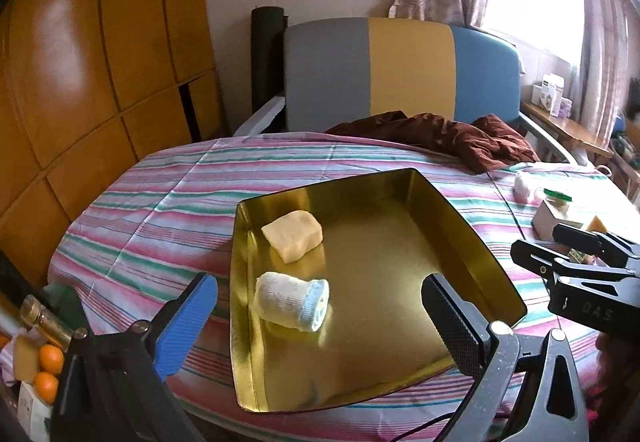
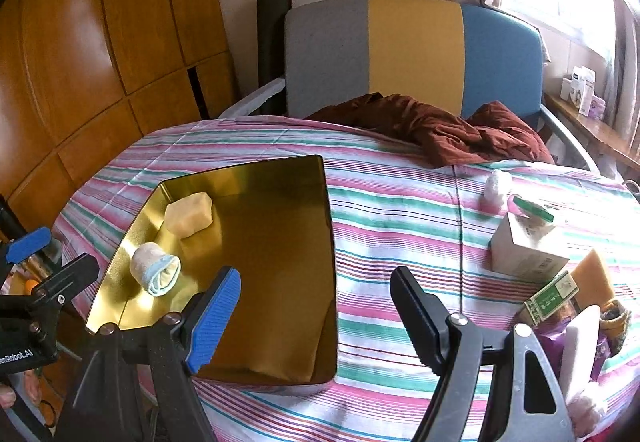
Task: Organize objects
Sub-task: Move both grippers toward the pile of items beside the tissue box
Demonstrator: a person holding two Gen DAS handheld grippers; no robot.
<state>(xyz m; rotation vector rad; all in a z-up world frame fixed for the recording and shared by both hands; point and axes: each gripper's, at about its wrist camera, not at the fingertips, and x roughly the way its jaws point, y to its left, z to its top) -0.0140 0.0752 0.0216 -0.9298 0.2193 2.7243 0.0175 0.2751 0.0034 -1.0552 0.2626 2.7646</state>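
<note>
My left gripper (image 1: 320, 314) and right gripper (image 2: 316, 306) both hover with fingers wide, holding nothing. The shiny gold metal tray (image 2: 280, 382) at centre-left holds two rolled socks; next I judge the white cardboard box (image 2: 524, 250) at right needs fetching.

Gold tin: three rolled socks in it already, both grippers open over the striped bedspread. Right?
Not three. The gold tin holds two: a yellow rolled sock and a white one with a blue cuff, as the left wrist view shows. Both grippers, left and right, are open.
</note>
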